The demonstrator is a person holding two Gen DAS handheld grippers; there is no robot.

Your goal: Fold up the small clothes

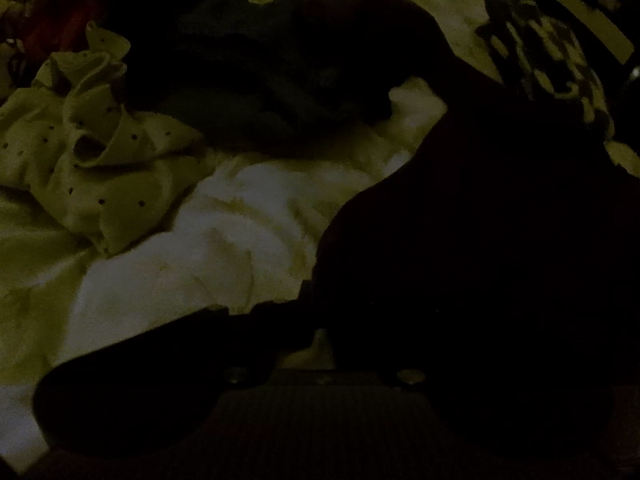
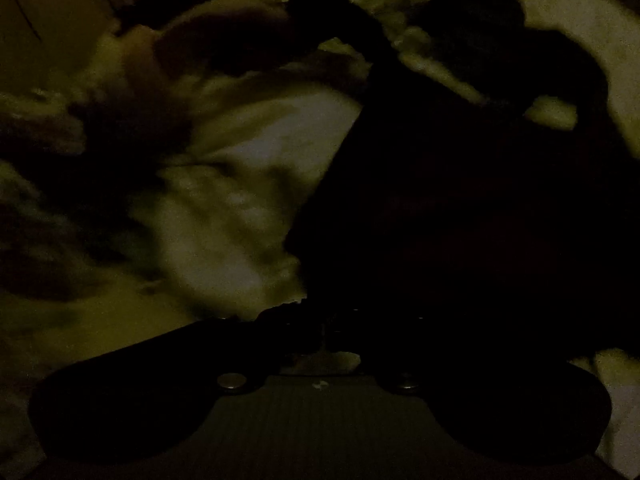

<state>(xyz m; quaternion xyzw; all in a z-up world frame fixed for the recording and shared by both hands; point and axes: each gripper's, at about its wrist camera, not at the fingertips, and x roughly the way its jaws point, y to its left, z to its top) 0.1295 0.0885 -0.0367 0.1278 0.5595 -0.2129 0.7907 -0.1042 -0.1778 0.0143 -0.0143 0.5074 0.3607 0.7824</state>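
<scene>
The light is very dim. In the left wrist view my left gripper (image 1: pixel 310 320) sits at the bottom with its fingers drawn together on the edge of a dark garment (image 1: pixel 480 240), which rises as a black mass to the right. In the right wrist view my right gripper (image 2: pixel 320 320) is likewise shut, pinching a dark garment (image 2: pixel 460 220) that fills the right half of the frame. The fingertips are hard to make out against the black cloth.
A pale garment with small dark dots (image 1: pixel 112 168) lies crumpled at the left on a white sheet (image 1: pixel 224 232). A heap of dark clothes (image 1: pixel 260 80) lies behind it. Patterned fabric (image 1: pixel 560 52) lies at the far right. A blurred hand (image 2: pixel 224 40) shows at the upper left.
</scene>
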